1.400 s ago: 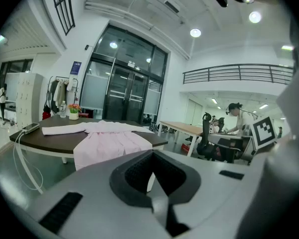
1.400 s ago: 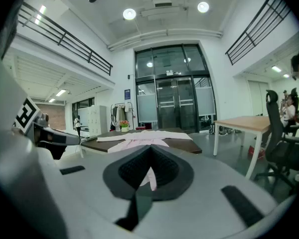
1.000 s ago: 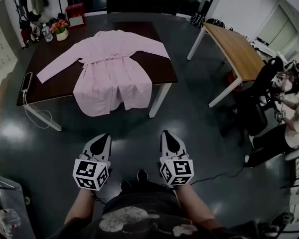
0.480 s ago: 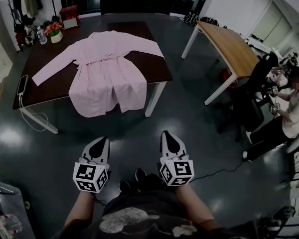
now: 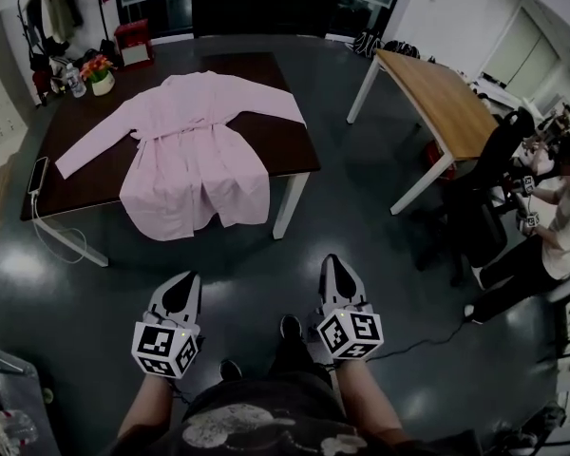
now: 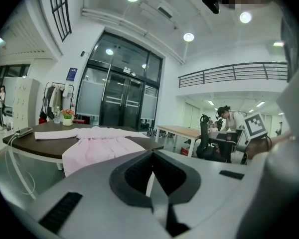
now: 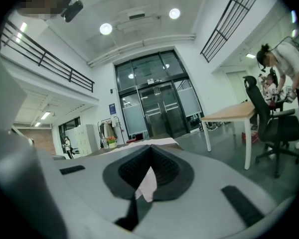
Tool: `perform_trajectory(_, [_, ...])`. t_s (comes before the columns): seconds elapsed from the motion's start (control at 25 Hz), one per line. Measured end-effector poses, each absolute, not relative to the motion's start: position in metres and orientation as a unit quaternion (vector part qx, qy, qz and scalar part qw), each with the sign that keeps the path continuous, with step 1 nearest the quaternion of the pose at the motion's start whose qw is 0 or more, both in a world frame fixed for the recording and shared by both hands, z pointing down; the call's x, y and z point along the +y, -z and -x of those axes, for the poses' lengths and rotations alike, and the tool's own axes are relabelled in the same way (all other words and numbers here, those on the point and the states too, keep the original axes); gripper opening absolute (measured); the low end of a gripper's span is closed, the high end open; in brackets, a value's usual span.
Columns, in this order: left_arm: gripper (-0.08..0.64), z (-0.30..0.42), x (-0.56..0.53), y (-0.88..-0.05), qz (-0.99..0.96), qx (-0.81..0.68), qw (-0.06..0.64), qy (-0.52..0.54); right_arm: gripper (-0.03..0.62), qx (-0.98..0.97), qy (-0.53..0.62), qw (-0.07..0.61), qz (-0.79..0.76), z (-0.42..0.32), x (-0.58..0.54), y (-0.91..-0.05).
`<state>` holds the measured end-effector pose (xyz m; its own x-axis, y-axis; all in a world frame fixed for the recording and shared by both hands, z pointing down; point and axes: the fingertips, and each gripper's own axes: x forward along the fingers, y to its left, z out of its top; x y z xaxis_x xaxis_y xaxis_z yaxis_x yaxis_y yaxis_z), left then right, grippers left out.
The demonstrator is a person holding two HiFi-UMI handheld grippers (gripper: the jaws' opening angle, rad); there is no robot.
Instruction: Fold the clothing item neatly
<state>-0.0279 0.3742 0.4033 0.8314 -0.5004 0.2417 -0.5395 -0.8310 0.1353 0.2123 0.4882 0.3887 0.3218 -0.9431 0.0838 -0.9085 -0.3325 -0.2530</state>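
Both tools are shut and empty: the left gripper and the right gripper hang low in front of the person, jaws pressed together with nothing between them, touching nothing, over the dark glossy floor. They stand well apart from the pink robe, which lies spread face up on the dark table ahead – sleeves out to either side, a belt tied at the waist, its hem hanging over the table's near edge. A phone with a cable sits at the table's left end, and a pot of flowers and a bottle stand at its far left corner. Behind are a coat rack, a red box and tall glass doors. To the right stands a light wooden table – beyond it a black chair and a seated person.
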Motion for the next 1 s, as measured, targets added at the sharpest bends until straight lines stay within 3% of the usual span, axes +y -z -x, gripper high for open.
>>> perform_trajectory(0.56, [0.008,-0.195,0.336,-0.392,-0.940,-0.313,0.088,-0.103,-0.009,0.589,0.120,0.061,0.796,-0.433,0.451,-0.401])
perform_trajectory(0.84, [0.008,-0.244,0.328,-0.398,-0.935,-0.321,0.085,-0.122,-0.009,0.599,0.114,0.100,0.786,-0.481,0.430,-0.406])
perform_trajectory(1.0, [0.008,-0.254,0.315,-0.406,-0.932,-0.324,0.091,-0.133,-0.009,0.601,0.133,0.089,0.783,-0.490,0.418,-0.425])
